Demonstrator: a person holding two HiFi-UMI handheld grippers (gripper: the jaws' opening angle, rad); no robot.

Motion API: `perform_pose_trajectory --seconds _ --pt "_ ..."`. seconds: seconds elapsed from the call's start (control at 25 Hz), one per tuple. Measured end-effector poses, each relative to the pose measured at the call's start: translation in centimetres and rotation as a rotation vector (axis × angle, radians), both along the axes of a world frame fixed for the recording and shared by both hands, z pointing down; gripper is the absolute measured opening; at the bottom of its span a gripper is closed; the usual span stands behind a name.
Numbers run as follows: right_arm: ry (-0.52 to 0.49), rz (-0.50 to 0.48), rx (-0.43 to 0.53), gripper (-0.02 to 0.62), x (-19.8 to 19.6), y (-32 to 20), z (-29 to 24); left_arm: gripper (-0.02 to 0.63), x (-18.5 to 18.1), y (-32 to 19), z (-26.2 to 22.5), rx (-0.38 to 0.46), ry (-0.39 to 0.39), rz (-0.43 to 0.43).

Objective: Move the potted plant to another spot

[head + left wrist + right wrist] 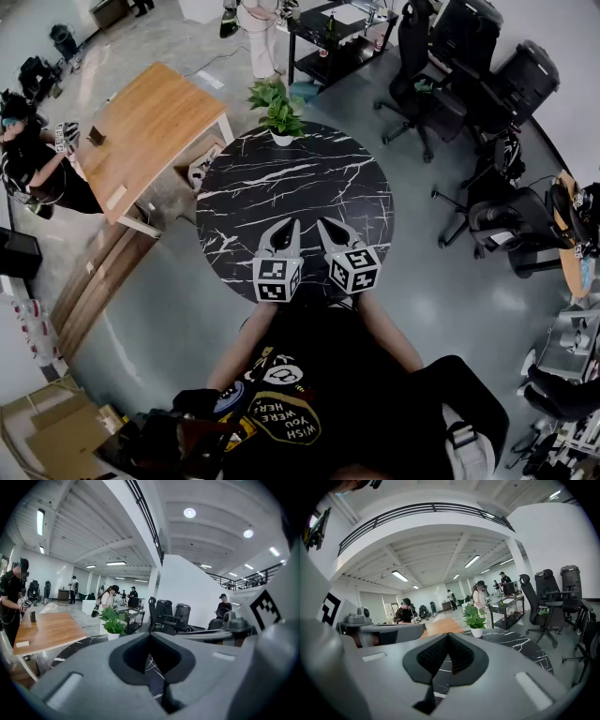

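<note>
Potted plant (277, 112) well beyond left claw (289, 227) and right claw (324, 226), seemingly upright.

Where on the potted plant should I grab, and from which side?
Grip the white pot, not the leaves: it stands upright at the table's far edge, foliage spreading above the rim. Come in low across the table from the near side; the right gripper, now shut, must open first.

glossy black marbled table (281, 192), matt wooden desk (155, 122), smooth white plant pot (281, 139)
</note>
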State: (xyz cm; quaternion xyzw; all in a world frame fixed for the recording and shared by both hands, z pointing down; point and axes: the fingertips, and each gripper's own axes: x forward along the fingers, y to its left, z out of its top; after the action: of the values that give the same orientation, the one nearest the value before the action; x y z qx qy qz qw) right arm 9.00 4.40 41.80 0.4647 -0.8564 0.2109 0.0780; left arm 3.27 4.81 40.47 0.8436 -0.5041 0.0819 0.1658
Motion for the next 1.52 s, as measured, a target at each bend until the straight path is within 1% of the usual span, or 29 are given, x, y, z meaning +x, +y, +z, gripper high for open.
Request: perform_pose_trajectory --seconds 0.24,0.4,0.64,0.84,0.96,1.16,1.32,1.52 --pt "0.000 0.012 -0.006 0.002 0.0 -0.3 0.1 0.005 -0.2 -0.2 -0.1 -0.002 0.001 0.006" --pt "0.012 0.018 -0.011 0.002 -0.8 -0.5 0.4 0.003 -1.1 -0.5 0.1 -0.012 0.004 0.008" --pt "-0.012 0.039 -0.032 0.003 -2.0 -0.4 1.3 0.005 -2.3 -0.5 1.4 -0.044 0.008 0.031" --pt "0.018 0.051 -0.051 0.003 -2.5 -1.4 3.3 0.005 -3.4 -1.6 3.3 -0.066 0.002 0.048" --pt "0.027 0.045 -0.050 0.003 -2.7 -3.3 4.3 0.005 -3.7 -3.5 4.4 -0.069 -0.010 0.044" --pt "0.021 -0.008 -0.057 0.002 -3.1 -7.2 6.6 0.003 -3.6 -7.0 6.4 -0.060 -0.029 0.015" --pt "0.036 -0.036 -0.044 0.003 -3.4 -12.2 9.2 0.005 -3.5 -10.8 8.9 -0.061 -0.039 -0.003" --pt "0.065 -0.027 -0.028 0.003 -4.9 -18.5 12.9 0.005 -4.9 -15.5 12.8 -0.086 -0.070 -0.004"
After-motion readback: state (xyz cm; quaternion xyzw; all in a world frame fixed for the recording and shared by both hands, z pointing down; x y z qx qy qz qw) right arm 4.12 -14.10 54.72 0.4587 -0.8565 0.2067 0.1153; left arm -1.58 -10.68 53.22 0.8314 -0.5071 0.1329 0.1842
